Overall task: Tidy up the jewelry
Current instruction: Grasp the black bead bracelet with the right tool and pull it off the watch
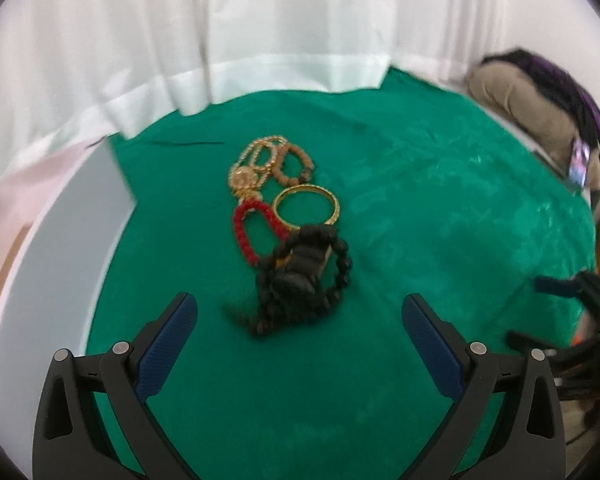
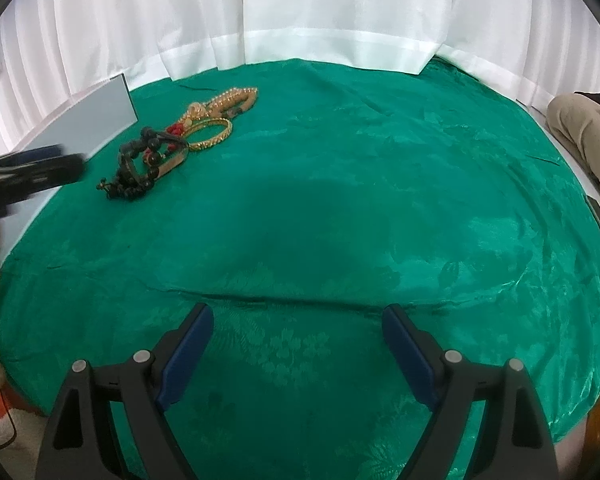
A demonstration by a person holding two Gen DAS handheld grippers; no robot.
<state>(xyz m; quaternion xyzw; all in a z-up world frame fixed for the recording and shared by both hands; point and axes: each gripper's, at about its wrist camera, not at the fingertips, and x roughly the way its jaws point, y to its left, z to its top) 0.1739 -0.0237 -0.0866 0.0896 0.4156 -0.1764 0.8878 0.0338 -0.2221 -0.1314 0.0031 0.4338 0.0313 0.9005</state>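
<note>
In the left wrist view the left gripper [image 1: 300,320] has its two blue-padded fingers [image 1: 168,348] spread wide apart, holding nothing. The jewelry lies in a cluster just ahead of the gap between them, at twelve o'clock from the fingertips, on a green patterned cloth [image 1: 420,200] that covers the counter. Nearest is one black bead bracelet [image 1: 342,264], tangled over a dark watch-like piece [image 1: 300,268] whose details are blurred. Touching it at eleven o'clock is one red bead bracelet [image 1: 254,232], and at twelve o'clock one gold bangle [image 1: 306,206]. Farther on sit one brown bead bracelet [image 1: 296,164] and a gold bead strand [image 1: 256,162] looped beside it, the loops too tangled to count.

In the right wrist view the right gripper [image 2: 298,332] also has its fingers [image 2: 188,352] well apart and empty, low over the cloth [image 2: 380,200]. The same cluster is well apart from it, at about ten to eleven o'clock: black beads [image 2: 140,160], the bangle [image 2: 212,134], the pale gold strand [image 2: 232,98]. The left gripper [image 2: 32,172] shows at nine o'clock, blurred.

A grey panel [image 2: 84,120] stands beside the cluster, and a white curtain [image 2: 300,8] hangs behind.
</note>
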